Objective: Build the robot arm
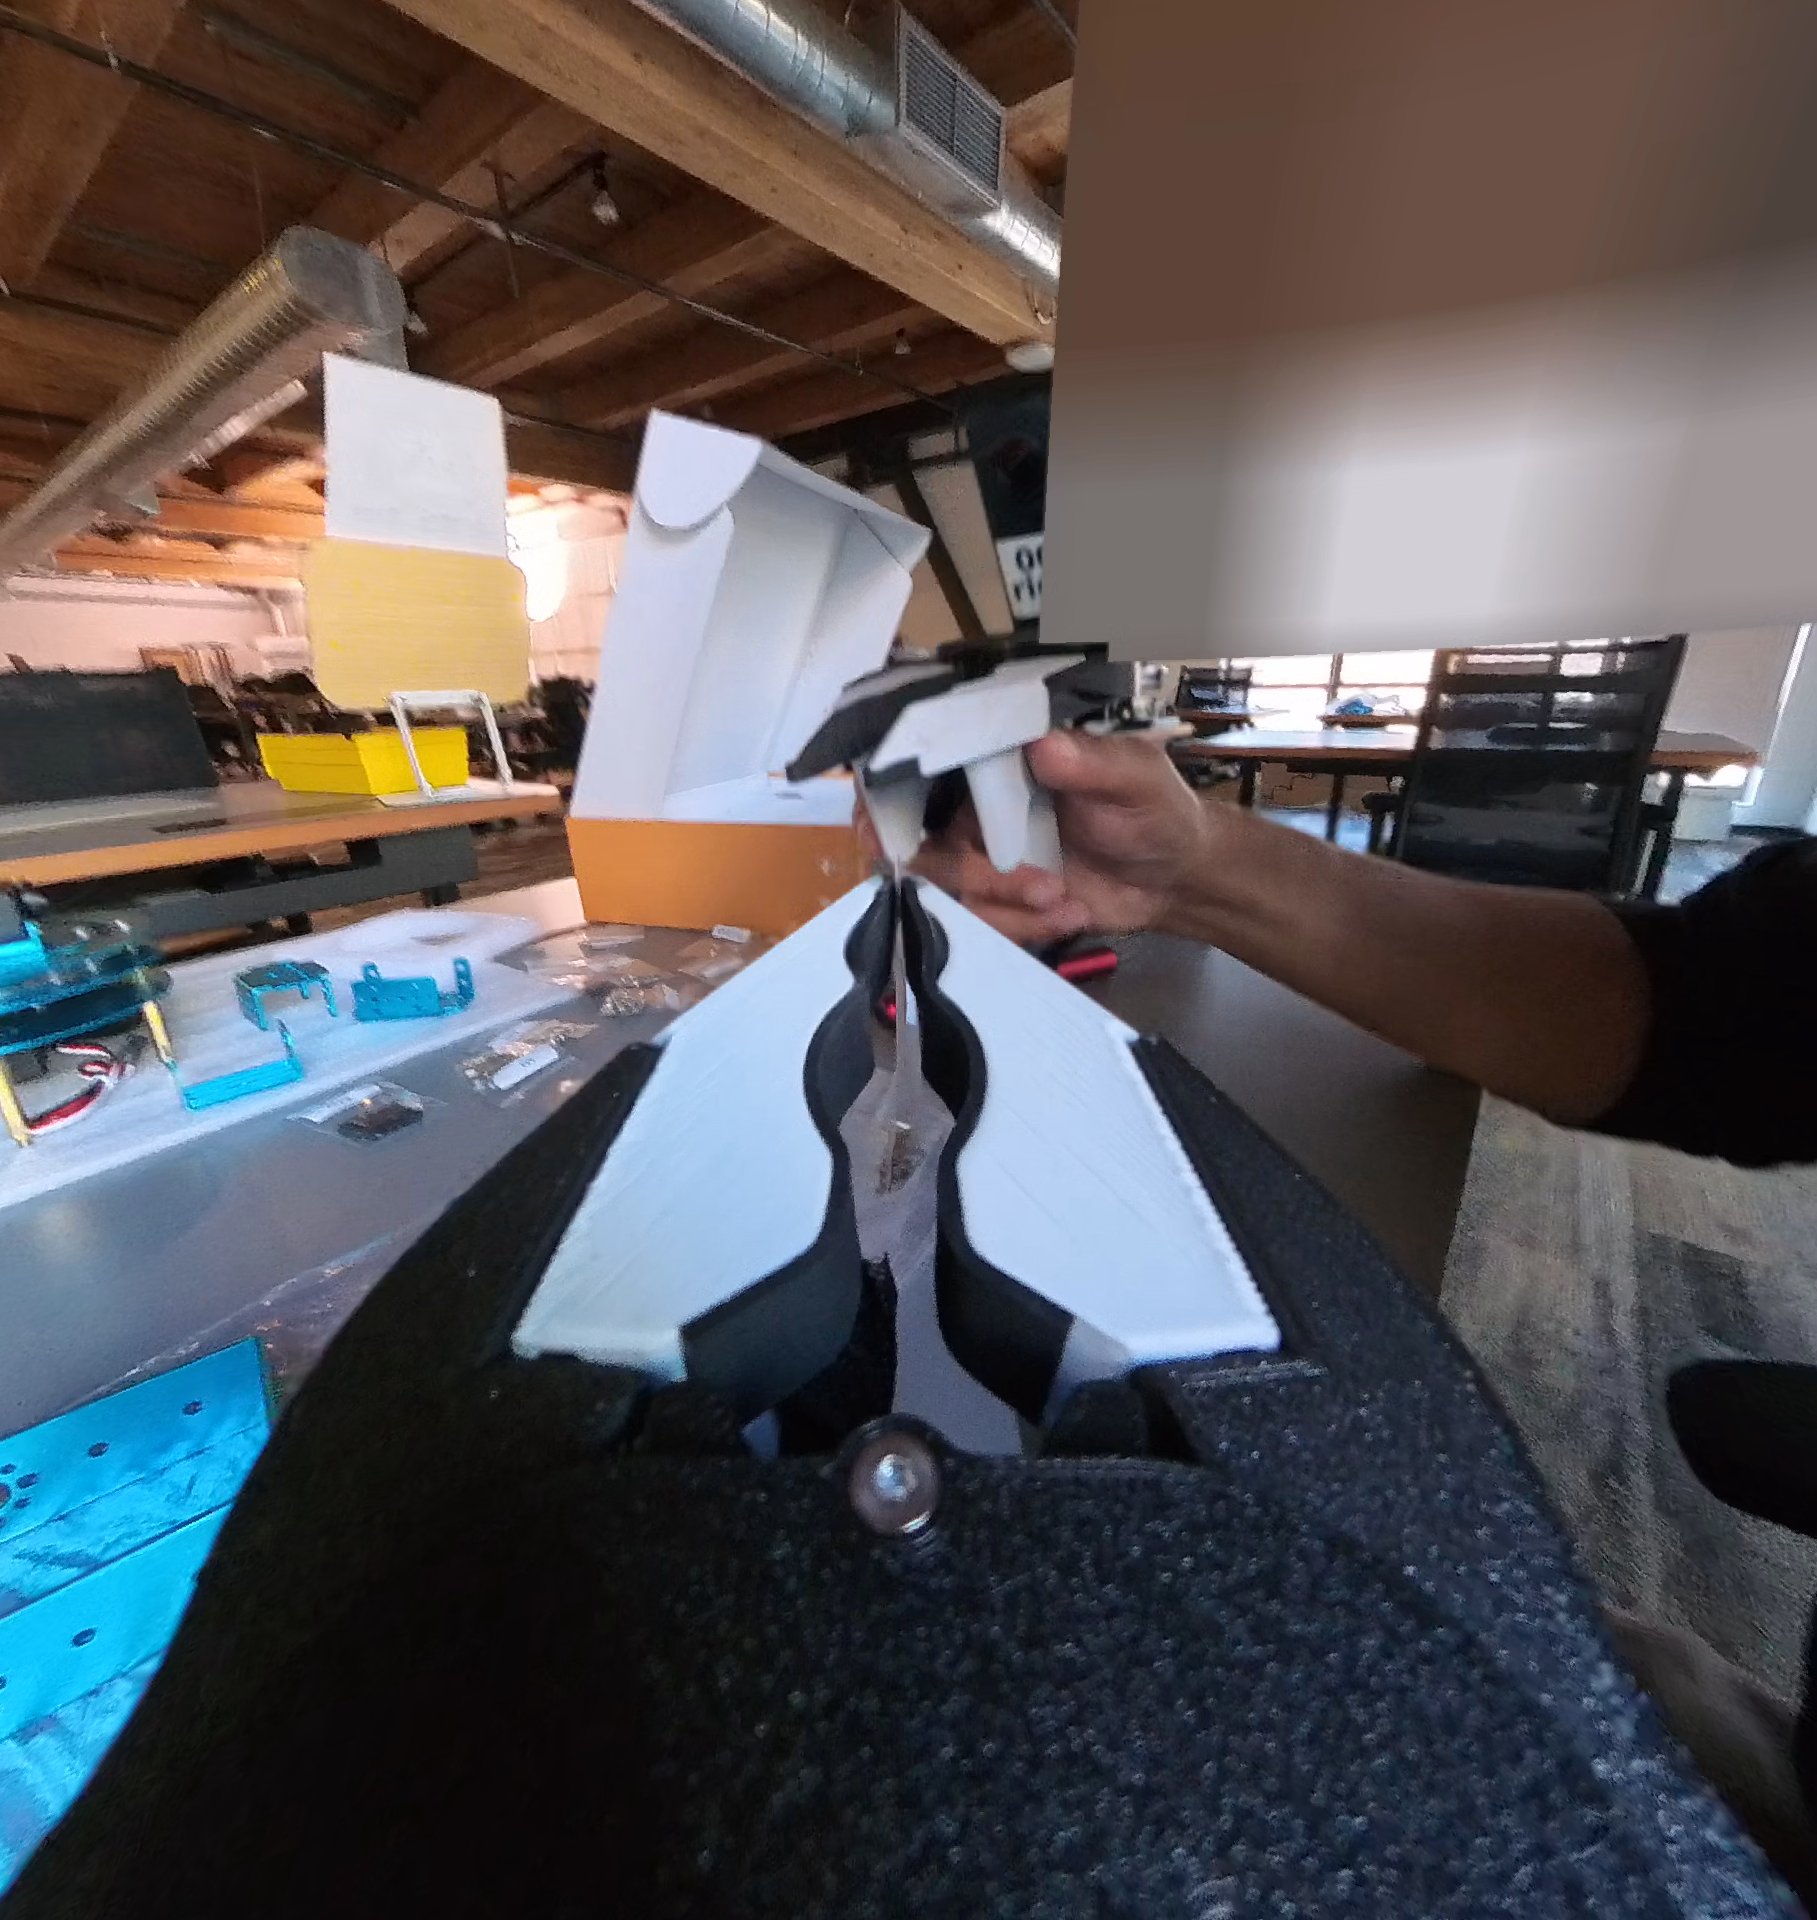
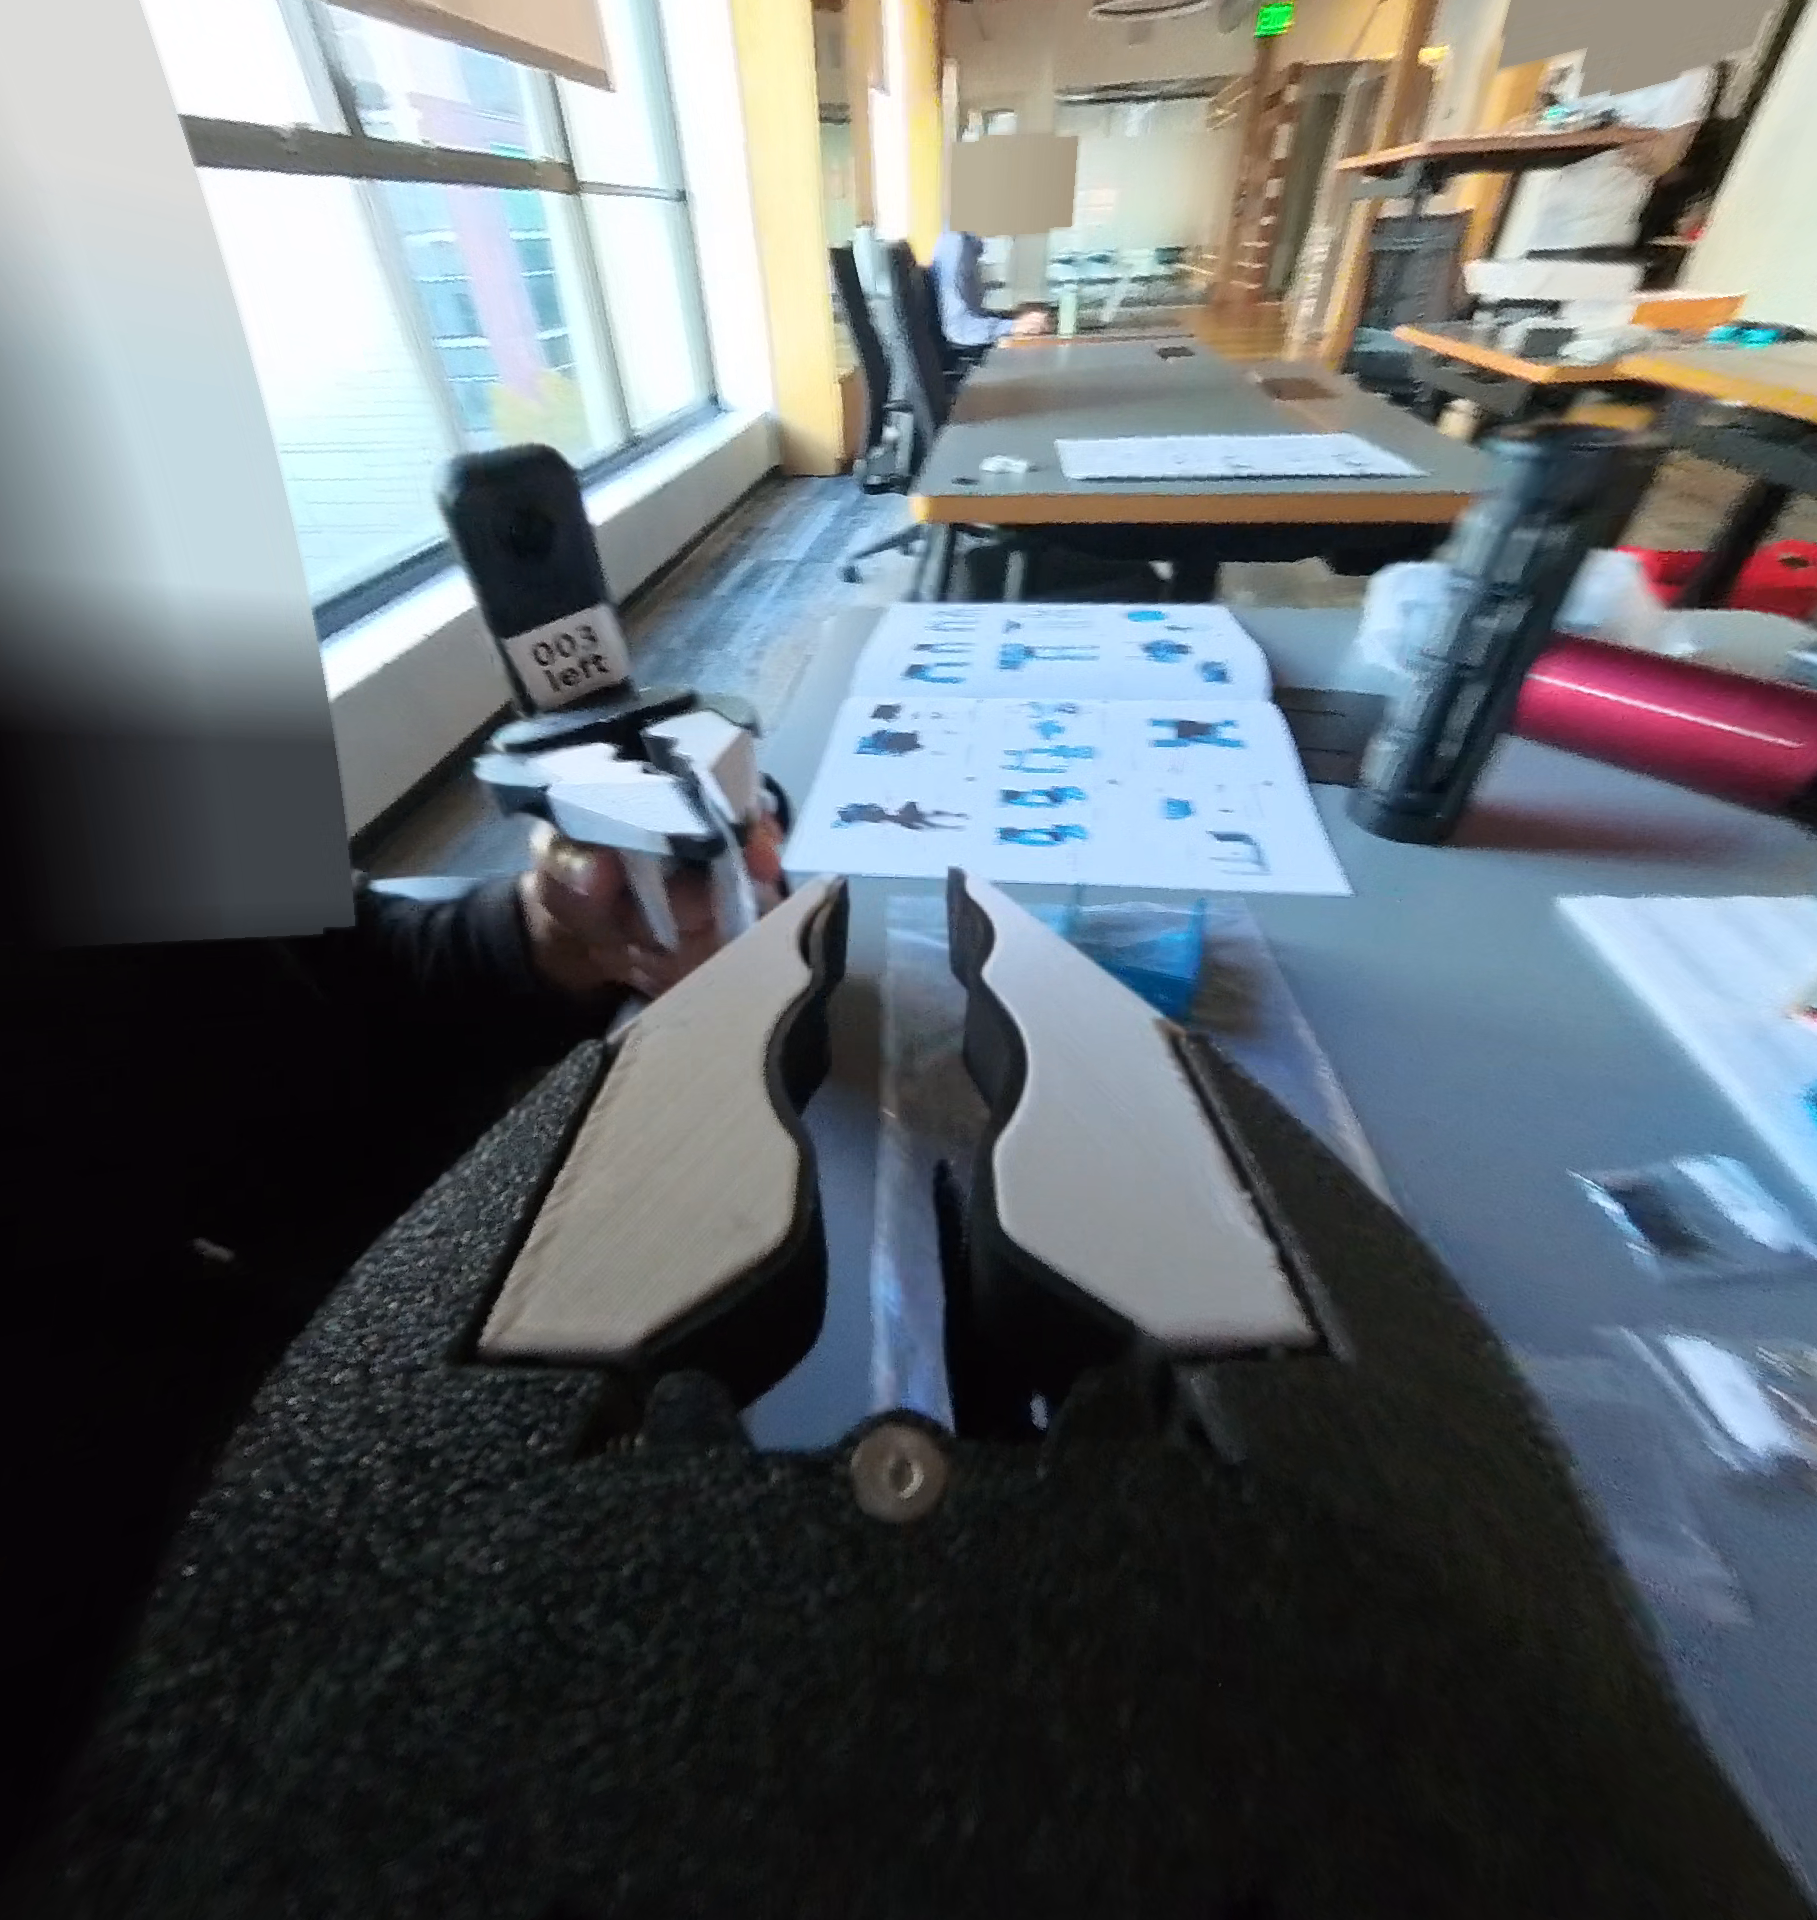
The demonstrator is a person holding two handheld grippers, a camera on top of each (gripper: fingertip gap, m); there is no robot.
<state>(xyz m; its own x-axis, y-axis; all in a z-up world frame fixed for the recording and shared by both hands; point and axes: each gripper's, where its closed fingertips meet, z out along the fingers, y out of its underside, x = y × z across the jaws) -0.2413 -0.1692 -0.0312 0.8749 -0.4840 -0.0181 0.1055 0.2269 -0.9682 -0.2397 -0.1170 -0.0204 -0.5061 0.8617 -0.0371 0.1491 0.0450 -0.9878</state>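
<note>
My left gripper (image 1: 896,888) is shut on a clear plastic bag (image 1: 896,1039) with small metal hardware in it. The bag stands edge-on between the fingers, above the grey table (image 1: 156,1247). A hand (image 1: 1112,831) holds the other gripper's body (image 1: 966,717) just beyond my left fingertips, at the bag's far end. In the right wrist view my right gripper (image 2: 899,883) is open, with a clear gap at the tips. The clear bag (image 2: 909,1195) runs lengthwise through that gap; I cannot tell if the fingers touch it. The left gripper's body (image 2: 623,800) shows to the left.
An open white and orange box (image 1: 738,665) stands behind. Blue metal brackets (image 1: 364,987), a blue plate (image 1: 104,1507) and small hardware bags (image 1: 509,1060) lie to the left. An open instruction booklet (image 2: 1070,769), a dark bottle (image 2: 1486,644) and a red cylinder (image 2: 1673,717) lie ahead. The left gripper's tips are roughly 6 cm from the right gripper's. Both grippers' tips are roughly 25 cm from the blue plate (image 1: 104,1507).
</note>
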